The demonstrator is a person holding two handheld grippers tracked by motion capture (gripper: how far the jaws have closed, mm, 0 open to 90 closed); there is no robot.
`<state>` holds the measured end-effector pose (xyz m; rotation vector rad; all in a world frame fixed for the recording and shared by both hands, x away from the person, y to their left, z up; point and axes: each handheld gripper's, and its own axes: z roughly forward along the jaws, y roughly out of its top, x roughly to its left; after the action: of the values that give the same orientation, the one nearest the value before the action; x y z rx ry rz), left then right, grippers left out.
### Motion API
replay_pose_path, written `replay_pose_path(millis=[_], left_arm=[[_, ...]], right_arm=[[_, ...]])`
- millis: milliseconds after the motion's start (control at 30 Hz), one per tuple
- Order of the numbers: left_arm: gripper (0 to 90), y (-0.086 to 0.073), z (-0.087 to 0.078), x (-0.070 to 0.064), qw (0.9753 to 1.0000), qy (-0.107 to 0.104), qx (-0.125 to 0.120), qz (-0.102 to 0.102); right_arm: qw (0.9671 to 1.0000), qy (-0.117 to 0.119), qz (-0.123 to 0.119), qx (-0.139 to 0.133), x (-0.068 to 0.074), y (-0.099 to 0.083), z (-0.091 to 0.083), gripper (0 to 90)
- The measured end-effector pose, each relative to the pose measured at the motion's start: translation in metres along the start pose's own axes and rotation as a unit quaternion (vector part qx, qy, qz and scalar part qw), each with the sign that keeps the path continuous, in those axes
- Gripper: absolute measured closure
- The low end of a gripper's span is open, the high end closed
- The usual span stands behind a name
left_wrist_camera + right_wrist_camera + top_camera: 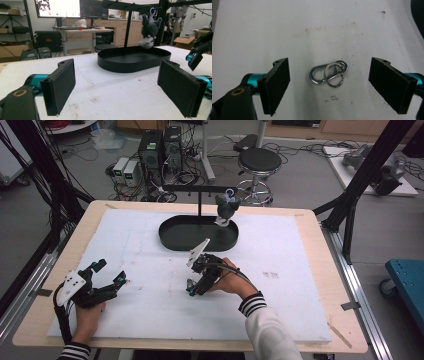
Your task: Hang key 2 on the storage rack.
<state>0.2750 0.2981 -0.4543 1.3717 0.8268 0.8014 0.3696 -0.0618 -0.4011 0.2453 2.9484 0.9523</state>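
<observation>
A metal clip (322, 74) with a key ring (333, 74) looped through it is seen lying flat on the white mat (150, 315), on the person's side of the black tray (170, 239), and it is framed by the right gripper (329, 82), whose jaws are spread wide on either side without touching it. The left gripper (125, 87) is held low over the mat, well to the left of the tray and nearer the person, with its jaws also wide apart and nothing between them. A grey plush toy (226, 209) is hung from the stand (200, 195) above the right end of the tray.

keyring (329, 73) on table (150, 315), before tray (172, 241).
</observation>
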Motion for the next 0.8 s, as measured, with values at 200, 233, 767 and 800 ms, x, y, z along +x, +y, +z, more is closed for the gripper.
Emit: replay_pose_path(millis=[200, 233, 767, 800], left_arm=[[15.2, 0.000, 0.000, 0.000, 1.0000, 0.001, -0.001, -0.001], [15.2, 0.000, 0.000, 0.000, 1.0000, 0.000, -0.001, -0.001], [15.2, 0.000, 0.000, 0.000, 1.0000, 0.000, 0.000, -0.002], [15.2, 0.000, 0.000, 0.000, 1.0000, 0.001, 0.000, -0.002]], right_arm=[[0.9997, -0.002, -0.011, 0.023, 0.003, 0.001, 0.006, 25.1], [0.9993, -0.007, -0.017, 0.032, 0.003, 0.001, 0.007, 25.9], [0.9971, -0.017, -0.030, 0.068, 0.004, 0.001, 0.013, 50.7], [0.9967, -0.021, -0.034, 0.070, 0.005, 0.001, 0.014, 52.7]])
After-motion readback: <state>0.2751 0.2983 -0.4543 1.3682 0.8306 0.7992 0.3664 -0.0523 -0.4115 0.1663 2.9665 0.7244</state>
